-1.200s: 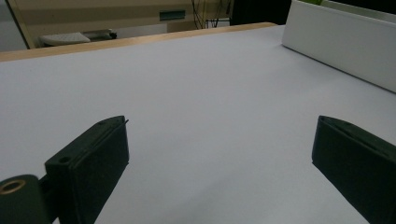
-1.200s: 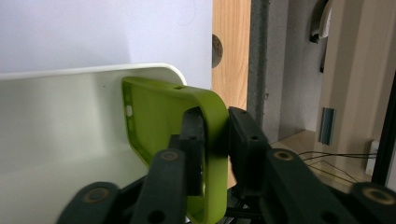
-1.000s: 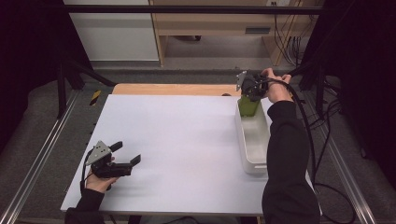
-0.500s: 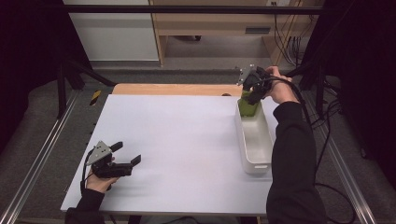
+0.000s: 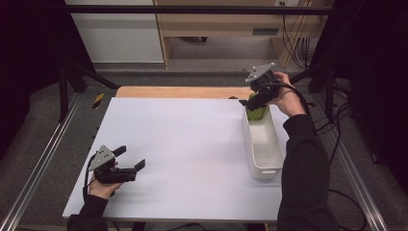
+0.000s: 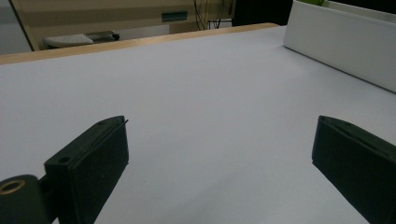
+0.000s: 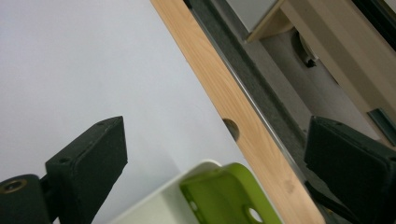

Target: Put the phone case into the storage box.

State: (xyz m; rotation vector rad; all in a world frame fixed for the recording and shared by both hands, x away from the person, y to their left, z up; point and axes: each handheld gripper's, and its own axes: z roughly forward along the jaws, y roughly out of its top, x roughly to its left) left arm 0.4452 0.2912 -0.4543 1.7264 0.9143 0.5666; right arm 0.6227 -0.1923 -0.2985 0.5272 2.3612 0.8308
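A lime-green case [image 5: 256, 113] with small holes stands leaning in the far end of a white bin [image 5: 263, 147] at the table's right. My right gripper [image 5: 248, 102] hovers just above it. Its jaws have just been opening and stand wide, with nothing between them. In the right gripper view the green case [image 7: 224, 196] lies below the open right gripper [image 7: 215, 128], inside the bin's corner [image 7: 163, 205]. My left gripper [image 5: 131, 158] rests open at the table's near left. In its own view the left gripper [image 6: 222, 123] faces bare white tabletop, with the bin [image 6: 336, 42] off to the right.
A wooden strip [image 5: 183, 91] with a small hole [image 7: 231, 128] runs along the table's far edge. Metal rails [image 5: 38, 163] flank the table. Cables [image 5: 346, 113] lie on the floor at right. A yellow-black item [image 5: 98, 100] lies on the floor at far left.
The right gripper has opened, let go of the green case and lifted slightly away from it. The case stays in the bin's far end. The left gripper has not moved.
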